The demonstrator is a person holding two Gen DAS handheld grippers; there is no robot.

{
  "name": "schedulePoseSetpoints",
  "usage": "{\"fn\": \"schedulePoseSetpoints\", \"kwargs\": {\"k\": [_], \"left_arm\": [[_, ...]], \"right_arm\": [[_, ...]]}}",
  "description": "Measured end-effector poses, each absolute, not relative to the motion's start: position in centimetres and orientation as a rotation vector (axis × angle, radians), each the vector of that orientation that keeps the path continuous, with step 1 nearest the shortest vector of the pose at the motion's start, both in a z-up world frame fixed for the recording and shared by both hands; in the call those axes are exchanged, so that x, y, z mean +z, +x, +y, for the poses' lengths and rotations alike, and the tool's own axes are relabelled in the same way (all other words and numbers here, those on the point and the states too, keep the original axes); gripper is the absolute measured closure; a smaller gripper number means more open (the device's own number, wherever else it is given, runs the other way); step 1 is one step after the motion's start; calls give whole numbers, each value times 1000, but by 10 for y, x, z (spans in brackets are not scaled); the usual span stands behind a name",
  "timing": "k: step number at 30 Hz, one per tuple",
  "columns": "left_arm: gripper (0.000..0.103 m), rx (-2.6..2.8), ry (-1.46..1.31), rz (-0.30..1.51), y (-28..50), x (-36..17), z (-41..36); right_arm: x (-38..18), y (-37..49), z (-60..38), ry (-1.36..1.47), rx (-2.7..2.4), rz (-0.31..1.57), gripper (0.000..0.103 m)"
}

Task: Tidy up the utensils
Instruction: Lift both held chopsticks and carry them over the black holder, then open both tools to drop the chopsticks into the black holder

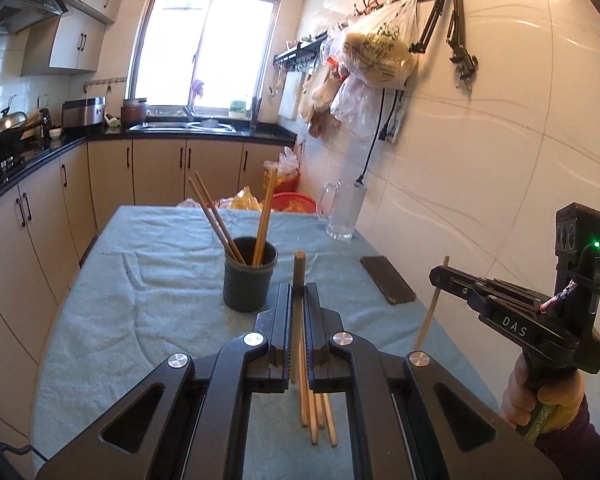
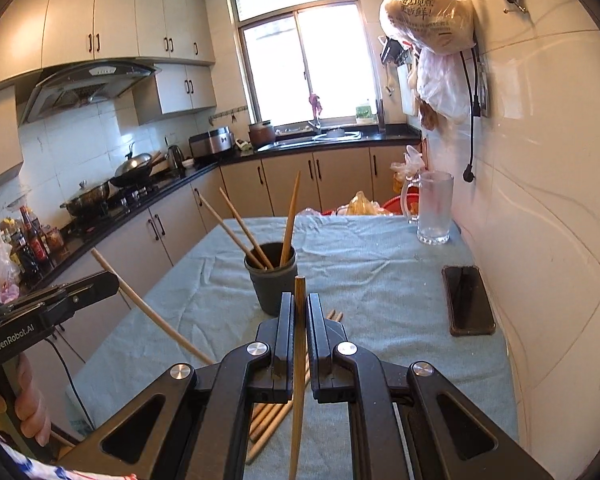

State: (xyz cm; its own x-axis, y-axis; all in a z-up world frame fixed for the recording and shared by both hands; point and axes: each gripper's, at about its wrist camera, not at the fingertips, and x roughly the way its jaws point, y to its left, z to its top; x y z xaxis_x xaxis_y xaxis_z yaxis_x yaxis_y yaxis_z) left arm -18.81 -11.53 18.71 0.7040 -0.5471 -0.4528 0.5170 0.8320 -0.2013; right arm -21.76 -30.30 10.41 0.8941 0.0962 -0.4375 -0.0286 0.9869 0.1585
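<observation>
A dark round cup (image 1: 249, 280) stands mid-table on the blue-grey cloth with three wooden chopsticks (image 1: 220, 220) leaning in it. My left gripper (image 1: 299, 286) is shut on one chopstick (image 1: 299, 268) that points up just right of the cup. Several loose chopsticks (image 1: 318, 416) lie on the cloth under it. In the right wrist view my right gripper (image 2: 300, 296) is shut on another chopstick (image 2: 299, 360), held upright in front of the cup (image 2: 274, 284). The left gripper (image 2: 110, 282) shows at the left with its chopstick (image 2: 160, 320). The right gripper (image 1: 438, 274) shows at the far right.
A black phone (image 2: 468, 300) lies near the tiled wall on the right. A glass mug (image 2: 434, 208) stands at the table's far right corner. Plastic bags (image 1: 380, 52) hang from wall hooks above. Kitchen counters run along the left and back.
</observation>
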Motion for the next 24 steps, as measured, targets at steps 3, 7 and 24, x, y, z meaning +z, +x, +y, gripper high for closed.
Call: {"fn": "schedulePoseSetpoints", "kwargs": {"k": [3,7,24], "left_arm": [[98,-586,-70,504,-182,195,-113],[98,-576,-88,490,-170,206,-108],[98,-483,-135,374,-77,277,-120]], "right_arm": [[111,-209,-303,146,64,446,97],[122,-195,-304,143,65,428,97],[204,-107,-300,123,64,320,97]]}}
